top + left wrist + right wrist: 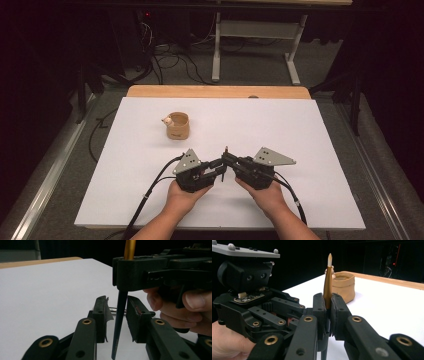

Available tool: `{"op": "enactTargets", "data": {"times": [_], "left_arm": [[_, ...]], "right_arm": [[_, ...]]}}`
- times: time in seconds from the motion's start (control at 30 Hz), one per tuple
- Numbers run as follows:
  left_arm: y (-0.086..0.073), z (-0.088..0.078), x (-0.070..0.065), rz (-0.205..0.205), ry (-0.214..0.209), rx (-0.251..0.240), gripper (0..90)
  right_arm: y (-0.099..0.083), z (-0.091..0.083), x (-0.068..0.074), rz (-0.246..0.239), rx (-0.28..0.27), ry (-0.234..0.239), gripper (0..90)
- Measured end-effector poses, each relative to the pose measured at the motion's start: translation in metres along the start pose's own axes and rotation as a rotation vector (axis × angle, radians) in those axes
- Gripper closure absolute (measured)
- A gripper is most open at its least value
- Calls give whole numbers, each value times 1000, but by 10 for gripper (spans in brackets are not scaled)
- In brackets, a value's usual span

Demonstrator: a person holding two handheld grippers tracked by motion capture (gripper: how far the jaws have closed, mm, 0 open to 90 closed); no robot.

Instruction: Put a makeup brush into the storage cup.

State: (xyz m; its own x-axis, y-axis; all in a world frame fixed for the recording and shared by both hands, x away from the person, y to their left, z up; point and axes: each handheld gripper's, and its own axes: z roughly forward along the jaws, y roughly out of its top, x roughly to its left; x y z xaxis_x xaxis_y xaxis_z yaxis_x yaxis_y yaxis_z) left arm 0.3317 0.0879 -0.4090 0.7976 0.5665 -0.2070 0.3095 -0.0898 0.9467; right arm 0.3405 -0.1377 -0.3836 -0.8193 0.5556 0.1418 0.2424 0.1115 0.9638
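Observation:
A thin brush [327, 285] with a gold upper part, a pale pointed tip and a dark shaft [120, 315] stands upright over the near middle of the white sheet [300, 140]. My right gripper [327, 305] is shut on its gold part, and the tip rises above the jaws [226, 149]. My left gripper [118, 302] faces the right gripper [227, 158] from the left. Its jaws stand on either side of the dark shaft with a small gap on each side, so it is open. The left gripper [220, 169] sits just below the right one's grip.
A small tan cup [178, 125] with a pale figure at its rim stands on the sheet beyond the left gripper; it is behind the brush in the right gripper view [343, 286]. A wooden table edge [215, 91] runs along the back. Cables and a desk frame [260, 50] lie on the floor beyond.

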Motion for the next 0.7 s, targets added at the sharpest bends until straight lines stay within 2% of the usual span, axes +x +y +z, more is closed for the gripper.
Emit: {"op": "enactTargets", "data": {"times": [0.3, 0.7], "left_arm": [[-1, 0, -1, 19, -6, 0, 774], [-1, 0, -2, 31, -9, -6, 801]], "right_arm": [[0, 1, 2, -2, 3, 6, 856], [0, 2, 2, -1, 3, 10, 856]]}}
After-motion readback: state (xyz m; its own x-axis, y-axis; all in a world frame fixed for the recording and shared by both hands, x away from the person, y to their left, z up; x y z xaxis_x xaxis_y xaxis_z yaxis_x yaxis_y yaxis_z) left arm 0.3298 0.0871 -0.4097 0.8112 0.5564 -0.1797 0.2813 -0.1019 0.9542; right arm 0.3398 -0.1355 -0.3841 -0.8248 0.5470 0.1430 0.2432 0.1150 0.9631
